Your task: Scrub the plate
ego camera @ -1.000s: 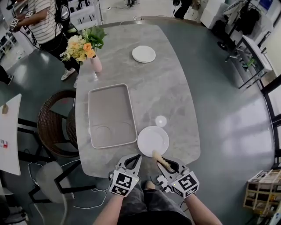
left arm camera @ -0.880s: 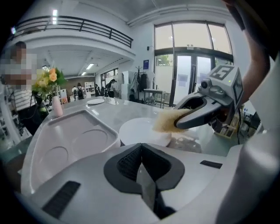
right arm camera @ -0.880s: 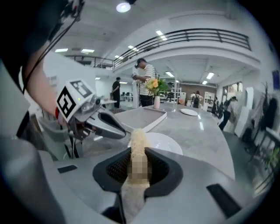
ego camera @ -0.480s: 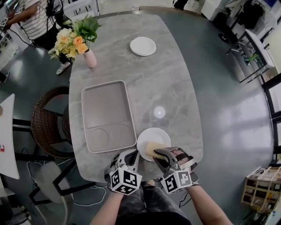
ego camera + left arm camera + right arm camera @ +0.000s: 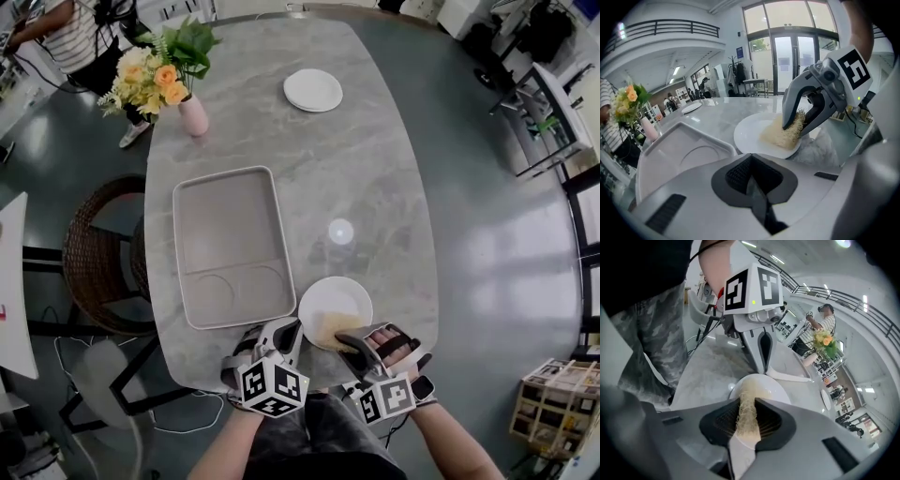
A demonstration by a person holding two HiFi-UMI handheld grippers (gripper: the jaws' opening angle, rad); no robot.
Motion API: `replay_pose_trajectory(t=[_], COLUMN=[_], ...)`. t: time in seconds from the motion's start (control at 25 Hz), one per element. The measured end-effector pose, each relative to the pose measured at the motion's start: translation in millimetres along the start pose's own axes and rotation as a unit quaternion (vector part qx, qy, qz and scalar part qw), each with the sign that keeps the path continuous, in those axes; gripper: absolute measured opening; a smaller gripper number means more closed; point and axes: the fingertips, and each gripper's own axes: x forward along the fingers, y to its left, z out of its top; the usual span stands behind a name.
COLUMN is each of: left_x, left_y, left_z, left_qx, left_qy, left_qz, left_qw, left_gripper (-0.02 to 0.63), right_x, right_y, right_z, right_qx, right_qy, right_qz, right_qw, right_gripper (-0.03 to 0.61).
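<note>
Plate [image 5: 342,295] at table [image 5: 375,178] near edge, right gripper [image 5: 359,339] pinching scrub pad [image 5: 328,325] onto its near half, left gripper [image 5: 286,330] pressed together, empty, just beside plate's left rim

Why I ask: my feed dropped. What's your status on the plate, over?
Right gripper shut on sponge, sponge down on plate. Left gripper shut, empty, by plate's near-left edge. Tray alongside, nothing blocking.

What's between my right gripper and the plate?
A tan fibrous scrub pad: the right gripper clamps it and it rests on the white plate, clearest in the left gripper view.
</note>
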Motion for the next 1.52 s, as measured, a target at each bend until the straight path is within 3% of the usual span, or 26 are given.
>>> replay_pose_trajectory(t=[0.32,0.6,0.92,1.24,1.52], left_x=[3,3,5,5,6], left_y=[-3,-5,-9,-7,-7], left_z=[3,3,5,5,6], left_qx=[0.078,0.103,0.106,0.082,0.083], left_qy=[0.015,0.023,0.026,0.025,0.024], left_qz=[0.003,-0.004,-0.009,-0.017,-0.016], left_qw=[0.9968,0.9944,0.9940,0.9962,0.9961], left_gripper=[0.012,0.012,0.012,0.012,0.012], right_x=[0,18,20,2,-9], right_y=[0,-23,-69,-56,-26], right_z=[2,11,-10,-37,-27], right_qx=[-0.014,-0.061,0.075,0.111,0.165], right_qy=[-0.005,-0.004,0.017,0.041,0.019], right_qz=[0.012,-0.002,-0.045,-0.037,-0.006], right_qw=[1.000,0.998,0.996,0.992,0.986], right_gripper=[0.081,0.081,0.080,0.081,0.080])
